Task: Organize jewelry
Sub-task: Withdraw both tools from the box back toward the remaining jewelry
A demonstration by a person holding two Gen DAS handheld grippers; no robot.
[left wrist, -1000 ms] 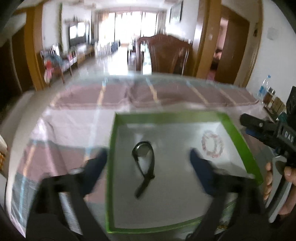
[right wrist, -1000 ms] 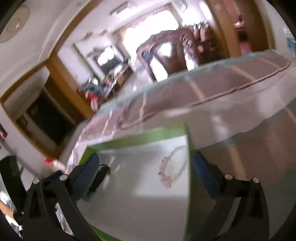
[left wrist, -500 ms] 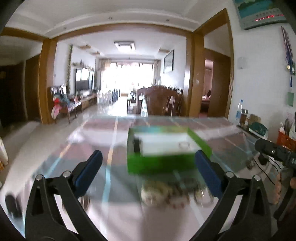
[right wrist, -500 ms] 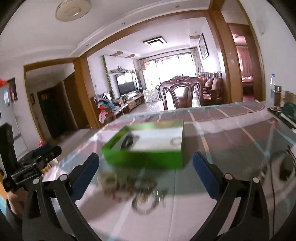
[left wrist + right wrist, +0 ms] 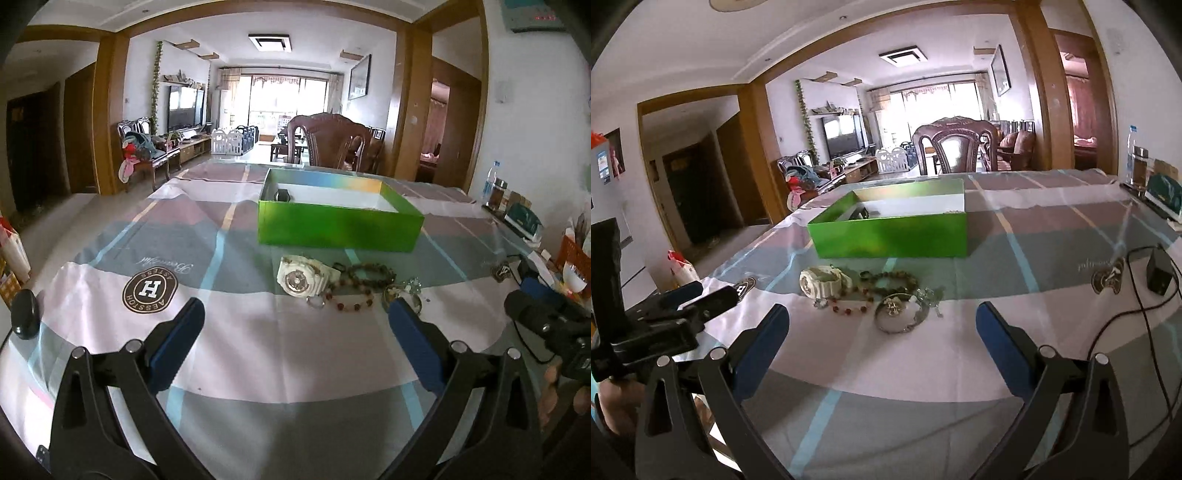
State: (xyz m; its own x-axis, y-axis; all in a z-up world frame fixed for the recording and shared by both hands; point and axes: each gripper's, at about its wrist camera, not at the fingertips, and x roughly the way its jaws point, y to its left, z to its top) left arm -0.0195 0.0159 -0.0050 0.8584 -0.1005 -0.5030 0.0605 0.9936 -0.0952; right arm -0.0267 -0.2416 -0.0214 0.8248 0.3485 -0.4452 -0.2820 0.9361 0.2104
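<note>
A green box [image 5: 340, 223] stands on the table; it also shows in the right wrist view [image 5: 892, 236]. A black watch [image 5: 283, 195] lies inside it at the left. In front of the box lie a white watch [image 5: 304, 280], beaded bracelets [image 5: 364, 278] and a silver bangle [image 5: 899, 314]. The white watch also shows in the right wrist view [image 5: 823, 280]. My left gripper [image 5: 295, 328] is open and empty, low over the cloth, short of the pile. My right gripper [image 5: 881, 325] is open and empty, with the bangle between its fingers' line of sight.
A checked cloth with a round logo [image 5: 149, 290] covers the table. A black oval object [image 5: 25, 314] sits at the left edge. A black adapter with cable [image 5: 1160, 275] lies at the right. Bottles [image 5: 493, 186] and boxes stand far right. A wooden chair [image 5: 332, 142] stands behind the table.
Both grippers have pulled back from above the box and dropped low toward the near table edge. The loose jewelry pile has come into view in front of the box.
</note>
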